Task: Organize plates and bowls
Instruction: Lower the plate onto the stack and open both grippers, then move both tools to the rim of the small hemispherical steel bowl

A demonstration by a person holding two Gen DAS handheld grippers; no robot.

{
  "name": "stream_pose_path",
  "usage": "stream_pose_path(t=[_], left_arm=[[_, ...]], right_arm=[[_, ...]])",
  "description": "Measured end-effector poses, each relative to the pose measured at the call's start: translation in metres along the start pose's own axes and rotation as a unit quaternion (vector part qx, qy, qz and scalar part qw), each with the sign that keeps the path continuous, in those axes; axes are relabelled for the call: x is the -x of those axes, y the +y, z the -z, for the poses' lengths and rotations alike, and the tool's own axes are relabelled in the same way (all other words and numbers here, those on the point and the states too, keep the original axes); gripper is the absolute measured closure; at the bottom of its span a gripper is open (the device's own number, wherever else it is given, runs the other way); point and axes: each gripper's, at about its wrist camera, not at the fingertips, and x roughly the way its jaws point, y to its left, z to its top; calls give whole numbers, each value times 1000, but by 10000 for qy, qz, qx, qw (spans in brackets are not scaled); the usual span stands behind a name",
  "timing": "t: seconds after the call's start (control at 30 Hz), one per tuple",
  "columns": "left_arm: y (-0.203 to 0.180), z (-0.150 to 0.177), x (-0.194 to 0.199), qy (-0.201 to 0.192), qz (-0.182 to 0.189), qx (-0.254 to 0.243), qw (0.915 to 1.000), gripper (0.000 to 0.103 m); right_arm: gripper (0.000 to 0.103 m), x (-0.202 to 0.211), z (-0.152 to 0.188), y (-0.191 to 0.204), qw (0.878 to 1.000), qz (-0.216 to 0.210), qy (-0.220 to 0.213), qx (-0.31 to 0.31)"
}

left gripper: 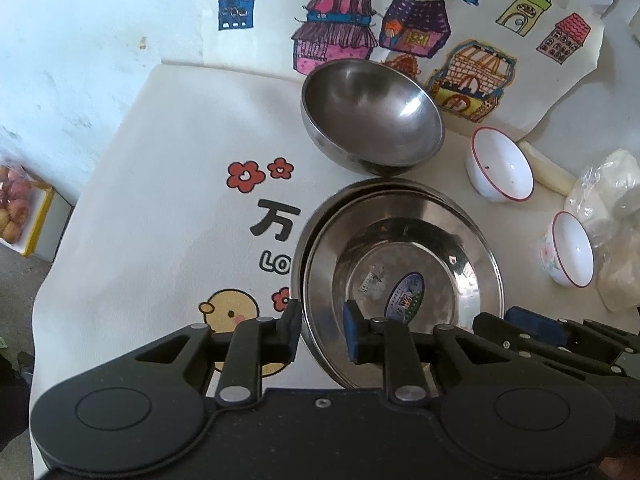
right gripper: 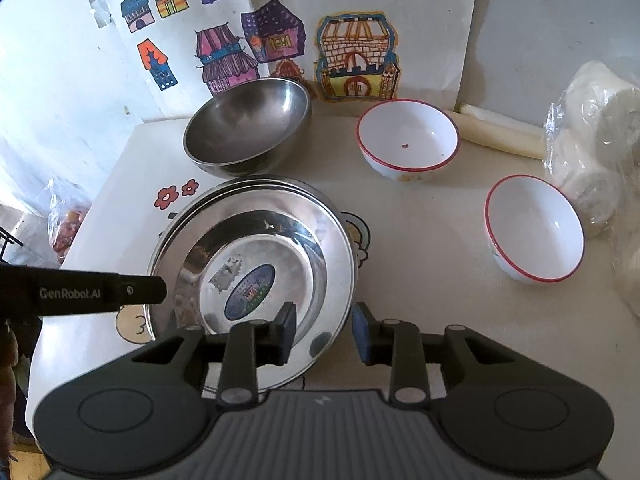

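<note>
Both tools are straddling the rim of the stacked steel plates (left gripper: 400,276): the left gripper (left gripper: 320,330) is bracketing the near-left edge and the right gripper (right gripper: 325,334) the near-right edge, each with one pad inside the rim and one outside. Gaps are showing between pads and metal, so both are standing released, pressing on nothing. The plates are resting at table centre, just in front of the steel bowl (left gripper: 372,114). Two red-rimmed white bowls (right gripper: 408,140) are sitting well apart to the right.

The right wrist view is showing the left tool's finger entering from the left edge; the left wrist view is showing a crate of fruit (left gripper: 18,212) on the floor.

The tablecloth (left gripper: 160,200) is carrying cartoon prints. A house drawing (right gripper: 352,64) is leaning against the wall. Bagged white rolls (right gripper: 596,136) are lying at far right.
</note>
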Motion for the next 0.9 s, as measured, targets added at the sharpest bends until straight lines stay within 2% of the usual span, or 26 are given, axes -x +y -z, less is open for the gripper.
stream_pose_path(t=[0.07,0.13,0.17,0.37,0.47,0.53,0.57,0.9], left_arm=[[1,0,3,-52,-16,30,10000,69],[3,0,6,-105,-31,67,9999,61],[4,0,7,-133,-42,87,9999,54],[14,0,15,-278,-42,241,9993,19],[19,0,16,-314,-13,312,9990,14],[23,0,15,-256,43,336,9991,7],[26,-1,14,-224,64,361,9991,1],[45,-11,13,-395,37,294,9988,1]], right_arm=[[64,1,0,0,10000,-3,-25,-3],[55,3,1,0,10000,1,-59,-18],[53,3,2,0,10000,4,-82,-26],[22,14,10,0,9996,54,-221,-153],[11,20,16,-2,9992,84,-267,-270],[2,24,20,-4,9988,107,-300,-366],[1,26,21,-5,9986,109,-326,-411],[0,31,26,-3,9964,253,-492,-648]])
